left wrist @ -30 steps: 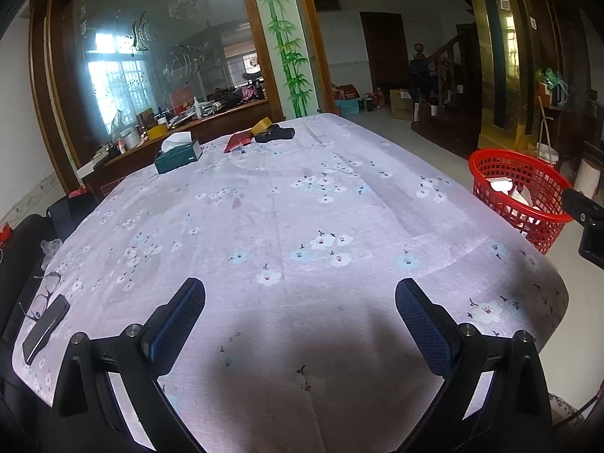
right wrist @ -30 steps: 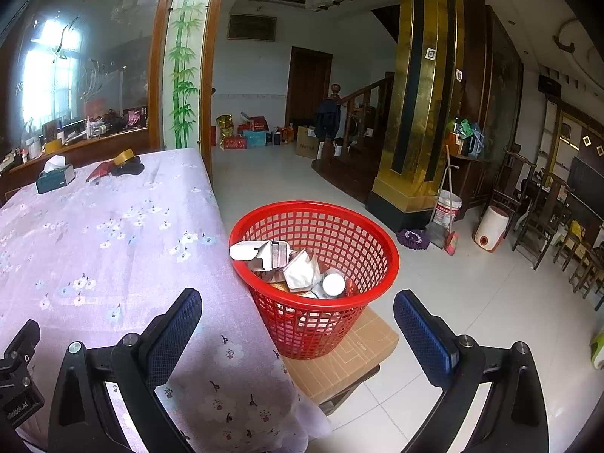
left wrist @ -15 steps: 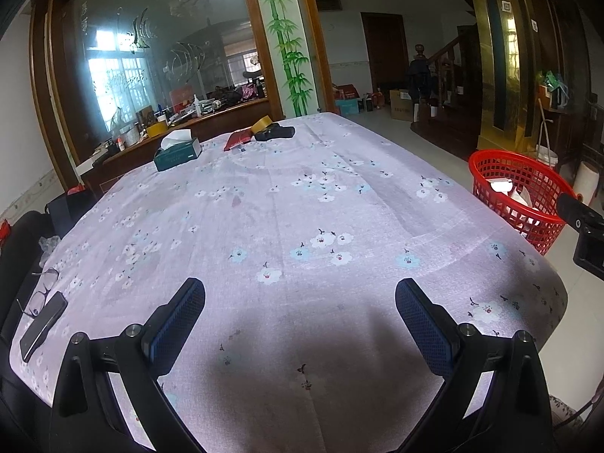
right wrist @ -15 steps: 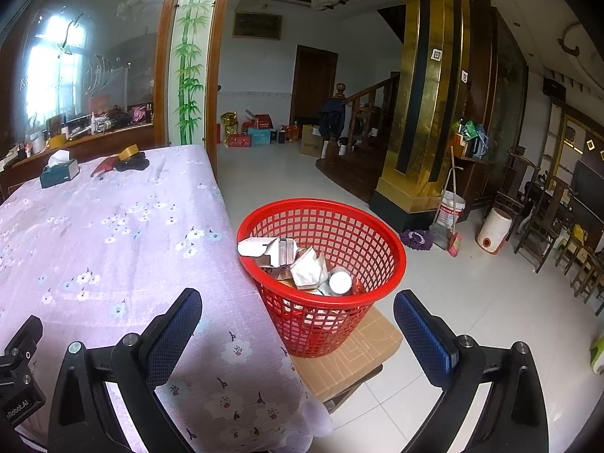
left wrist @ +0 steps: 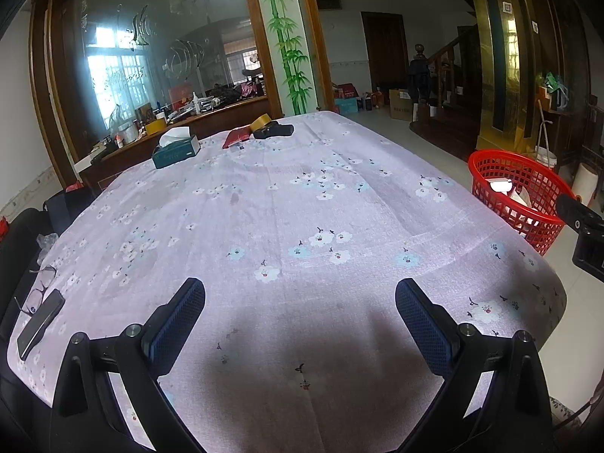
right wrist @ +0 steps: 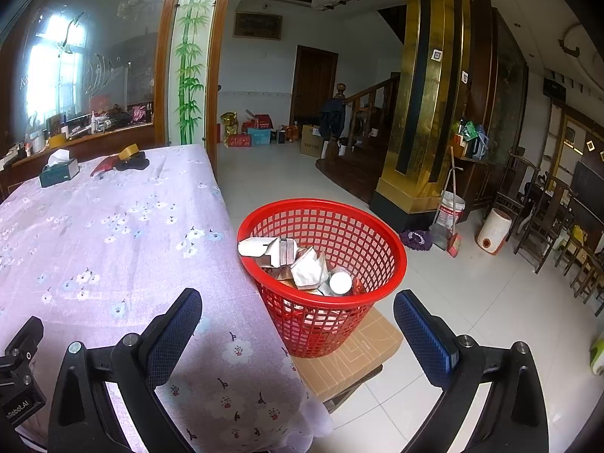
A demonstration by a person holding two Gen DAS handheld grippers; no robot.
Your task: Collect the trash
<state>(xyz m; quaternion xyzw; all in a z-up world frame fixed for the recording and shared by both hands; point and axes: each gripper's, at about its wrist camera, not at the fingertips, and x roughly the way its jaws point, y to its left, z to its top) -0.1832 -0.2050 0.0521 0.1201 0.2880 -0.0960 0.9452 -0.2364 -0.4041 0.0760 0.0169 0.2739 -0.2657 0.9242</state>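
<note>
Table middle: bare flowered tablecloth (left wrist: 287, 204), open to a gripper.
Far end: tissue box (left wrist: 176, 148), red packet (left wrist: 236, 138), tape roll (left wrist: 260, 122) and black case (left wrist: 273, 130) crowd it.
Left edge: glasses (left wrist: 37, 287) and phone (left wrist: 39, 324).
Right side: red basket (right wrist: 362, 226) just beside the table edge, on a cardboard box (right wrist: 347, 358); mouth open above the trash (right wrist: 298, 264).

We hold both grippers level and pointing forward, jaws spread wide with nothing between them. Our left gripper (left wrist: 300, 315) shows two blue-padded fingers (left wrist: 177, 319) on black arms, the pads angled outward. Our right gripper (right wrist: 298, 319) matches it (same wide spread, same blue pads (right wrist: 424, 334)). Part of the right gripper's black body shows at the right edge of the left wrist view, and part of the left gripper's body sits at the lower left edge of the right wrist view.
</note>
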